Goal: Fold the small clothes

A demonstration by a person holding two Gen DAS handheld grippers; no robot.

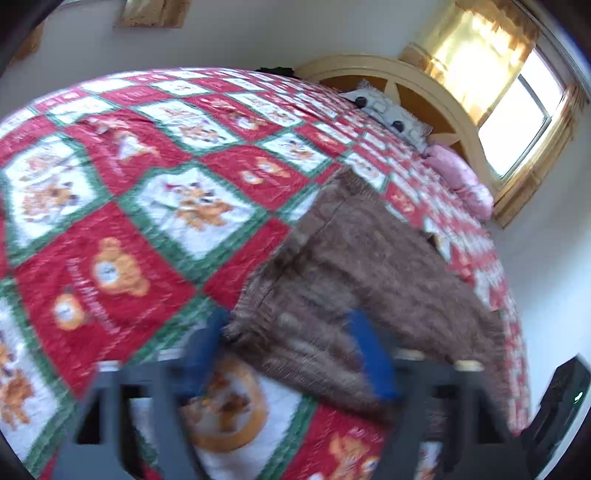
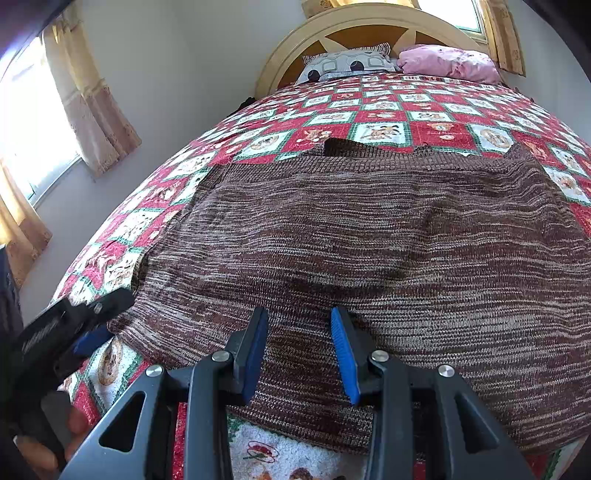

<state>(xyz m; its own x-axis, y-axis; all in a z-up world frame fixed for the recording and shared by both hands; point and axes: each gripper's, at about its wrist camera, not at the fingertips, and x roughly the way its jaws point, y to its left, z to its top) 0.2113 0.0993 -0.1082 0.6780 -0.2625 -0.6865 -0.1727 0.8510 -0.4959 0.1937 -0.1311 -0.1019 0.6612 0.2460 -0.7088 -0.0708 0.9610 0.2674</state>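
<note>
A brown striped knit garment (image 2: 369, 240) lies spread flat on the red, white and green quilt (image 2: 388, 125). My right gripper (image 2: 299, 317) is open, its blue pads over the garment's near hem. My left gripper (image 1: 288, 325) is open at the garment's (image 1: 369, 266) near left corner, one blue finger (image 1: 207, 350) over the quilt (image 1: 110, 184), the other over the knit; this view is blurred. The left gripper also shows in the right wrist view (image 2: 85, 332) beside that corner.
Two pillows, one patterned (image 2: 347, 64) and one pink (image 2: 447, 62), lie against the curved headboard (image 2: 369, 26). Curtained windows (image 2: 33, 122) flank the bed. A dark object (image 1: 561, 398) stands beside the bed at the right.
</note>
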